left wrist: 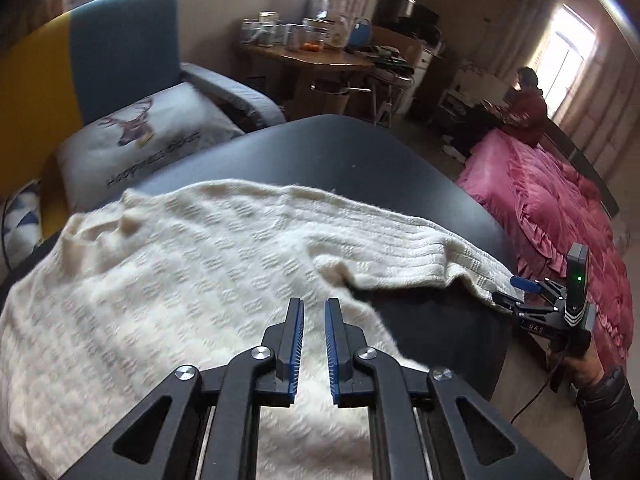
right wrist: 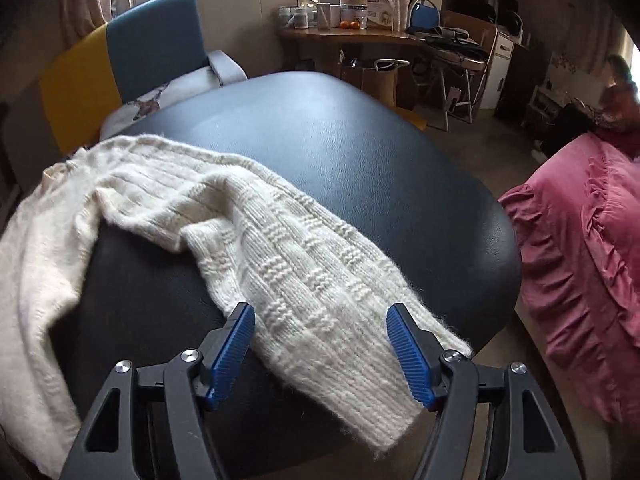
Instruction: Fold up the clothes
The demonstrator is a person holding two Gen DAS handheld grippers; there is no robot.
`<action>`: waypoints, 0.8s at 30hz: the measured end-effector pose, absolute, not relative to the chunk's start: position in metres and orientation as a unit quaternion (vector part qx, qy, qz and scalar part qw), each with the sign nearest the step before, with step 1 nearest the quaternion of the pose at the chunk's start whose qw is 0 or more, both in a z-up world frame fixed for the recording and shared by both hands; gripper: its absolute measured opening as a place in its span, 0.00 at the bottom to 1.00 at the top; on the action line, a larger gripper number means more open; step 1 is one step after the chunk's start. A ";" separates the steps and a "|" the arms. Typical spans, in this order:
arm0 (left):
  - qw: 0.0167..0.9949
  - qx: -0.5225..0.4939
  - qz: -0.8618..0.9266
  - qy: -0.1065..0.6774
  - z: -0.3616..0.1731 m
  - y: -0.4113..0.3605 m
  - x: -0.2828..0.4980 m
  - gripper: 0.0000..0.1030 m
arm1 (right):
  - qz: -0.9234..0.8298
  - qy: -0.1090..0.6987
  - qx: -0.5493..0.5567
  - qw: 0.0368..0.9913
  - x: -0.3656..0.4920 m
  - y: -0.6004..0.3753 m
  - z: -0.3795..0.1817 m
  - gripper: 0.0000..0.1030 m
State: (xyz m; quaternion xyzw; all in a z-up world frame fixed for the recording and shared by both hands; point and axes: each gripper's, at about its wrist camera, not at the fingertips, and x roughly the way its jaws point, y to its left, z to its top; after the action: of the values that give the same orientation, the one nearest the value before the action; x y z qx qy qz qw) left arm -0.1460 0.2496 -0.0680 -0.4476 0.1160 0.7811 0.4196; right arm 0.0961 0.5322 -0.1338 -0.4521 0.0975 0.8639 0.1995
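Sweater (left wrist: 192,264), cream chunky knit, lies spread on the dark counter (left wrist: 360,160), body at the near left, one sleeve (right wrist: 320,280) stretched toward the near right edge with its cuff hanging just over the rim.

Left claw (left wrist: 314,312) hovers over the sweater body, jaws nearly closed with a thin gap, nothing between them. Right claw (right wrist: 320,320) stands wide, blue ribbed pads either side of the sleeve, not pressing on it; nothing held.

Risks, as I judge them:
- The sleeve cuff overhangs the edge, and the counter looks smooth and slightly glossy, so a pull could slide the whole garment off.
- The knit is loose, fuzzy and stretchy, so a pinch may catch only the top layer or stretch the sleeve instead of moving it.
- A bunched fold where the sleeve meets the body could get trapped in the fold and leave a lump.

Texture is a ribbed block pattern with a ribbed cuff, soft and limp.
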 end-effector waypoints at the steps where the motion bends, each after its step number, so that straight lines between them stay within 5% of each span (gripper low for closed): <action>1: 0.423 -0.447 0.778 0.126 -0.072 0.267 -0.150 0.08 | 0.862 0.084 -0.455 0.206 0.094 0.531 -0.139 0.68; 3: 0.437 -0.450 0.767 0.137 -0.082 0.294 -0.158 0.08 | 0.867 0.068 -0.450 0.205 0.091 0.528 -0.142 0.66; 5: 0.442 -0.454 0.758 0.155 -0.096 0.318 -0.166 0.08 | 0.871 0.052 -0.444 0.201 0.089 0.525 -0.144 0.51; 7: 0.437 -0.462 0.751 0.177 -0.113 0.341 -0.175 0.08 | 0.872 0.047 -0.445 0.200 0.085 0.527 -0.141 0.26; 9: 0.433 -0.477 0.741 0.191 -0.132 0.358 -0.186 0.08 | 0.871 0.041 -0.446 0.201 0.083 0.530 -0.140 0.18; 20: 0.411 -0.546 0.726 0.076 -0.174 0.377 -0.237 0.08 | 0.862 0.001 -0.446 0.241 0.035 0.599 -0.136 0.19; 23: 0.409 -0.546 0.729 0.061 -0.173 0.368 -0.233 0.08 | 0.862 -0.007 -0.449 0.236 0.028 0.607 -0.137 0.37; 24: 0.407 -0.544 0.731 0.057 -0.171 0.363 -0.231 0.08 | 0.858 -0.013 -0.455 0.237 0.029 0.608 -0.135 0.56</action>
State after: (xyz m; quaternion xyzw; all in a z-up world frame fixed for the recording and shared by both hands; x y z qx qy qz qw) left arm -0.2309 0.3629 -0.1711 -0.5440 0.0572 0.7313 0.4073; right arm 0.0286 0.6084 -0.1348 -0.4548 -0.0135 0.8584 0.2369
